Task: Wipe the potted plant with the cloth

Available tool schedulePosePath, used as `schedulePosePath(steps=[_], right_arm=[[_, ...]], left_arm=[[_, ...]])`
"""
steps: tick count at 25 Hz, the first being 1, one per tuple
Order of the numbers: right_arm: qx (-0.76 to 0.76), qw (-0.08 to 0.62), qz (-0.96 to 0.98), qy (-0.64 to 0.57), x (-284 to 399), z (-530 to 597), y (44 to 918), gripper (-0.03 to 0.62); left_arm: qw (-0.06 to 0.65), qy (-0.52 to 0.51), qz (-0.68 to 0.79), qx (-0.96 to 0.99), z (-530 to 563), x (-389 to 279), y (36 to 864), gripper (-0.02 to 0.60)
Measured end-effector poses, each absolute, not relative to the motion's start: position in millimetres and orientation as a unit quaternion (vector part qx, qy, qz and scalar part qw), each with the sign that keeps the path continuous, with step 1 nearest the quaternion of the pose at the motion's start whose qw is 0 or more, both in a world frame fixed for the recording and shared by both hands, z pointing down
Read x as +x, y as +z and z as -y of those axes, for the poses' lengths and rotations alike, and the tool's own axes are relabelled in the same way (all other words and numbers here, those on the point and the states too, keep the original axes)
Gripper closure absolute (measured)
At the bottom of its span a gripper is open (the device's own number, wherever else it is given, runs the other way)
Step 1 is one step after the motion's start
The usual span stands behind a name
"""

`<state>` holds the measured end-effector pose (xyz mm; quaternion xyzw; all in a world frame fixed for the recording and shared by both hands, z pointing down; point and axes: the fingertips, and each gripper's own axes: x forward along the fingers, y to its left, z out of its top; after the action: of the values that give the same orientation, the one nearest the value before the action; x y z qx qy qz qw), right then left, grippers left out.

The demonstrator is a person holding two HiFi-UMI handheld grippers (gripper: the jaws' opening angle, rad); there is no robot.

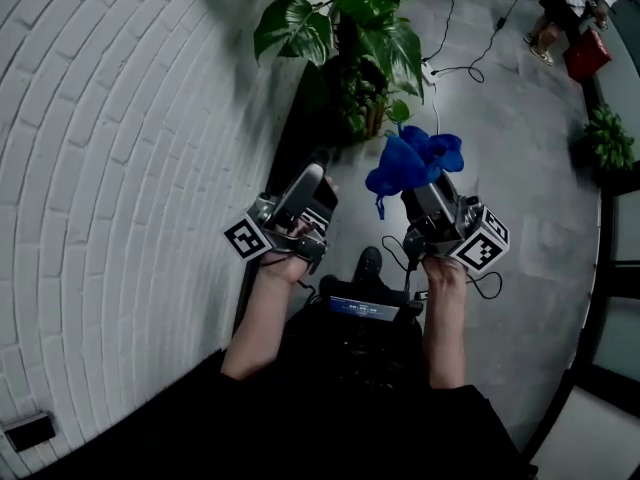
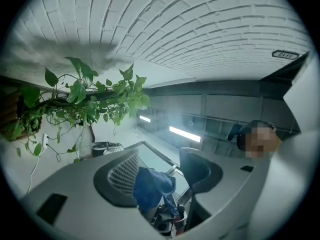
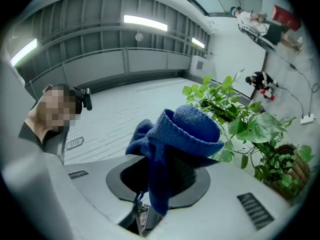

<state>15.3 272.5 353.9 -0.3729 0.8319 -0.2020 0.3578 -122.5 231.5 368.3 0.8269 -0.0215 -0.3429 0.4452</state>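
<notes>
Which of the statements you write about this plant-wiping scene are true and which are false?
1. The right gripper holds the blue cloth. True.
2. The left gripper holds a spray bottle. False: its jaws stand apart and hold nothing.
3. The potted plant stands beside a white brick wall. True.
4. The cloth lies spread on the floor. False: it is bunched up in the right gripper.
</notes>
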Motion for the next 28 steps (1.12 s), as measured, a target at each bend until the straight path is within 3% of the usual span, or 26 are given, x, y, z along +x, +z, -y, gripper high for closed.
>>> schedulePosePath(steps=[11,28], right_arm=[[-0.401,0.328,-0.827,-0.219,-4,-293,339,0.487],[-0.377,0.323,-0.843,-0.209,-6,-297,336,0.488]], left_arm=[[0.482,-0.352,0.004,0.802,-240,-133,363,0.316],[0.469,-0.362,0.005,0.805,-248,-126,355,0.319]])
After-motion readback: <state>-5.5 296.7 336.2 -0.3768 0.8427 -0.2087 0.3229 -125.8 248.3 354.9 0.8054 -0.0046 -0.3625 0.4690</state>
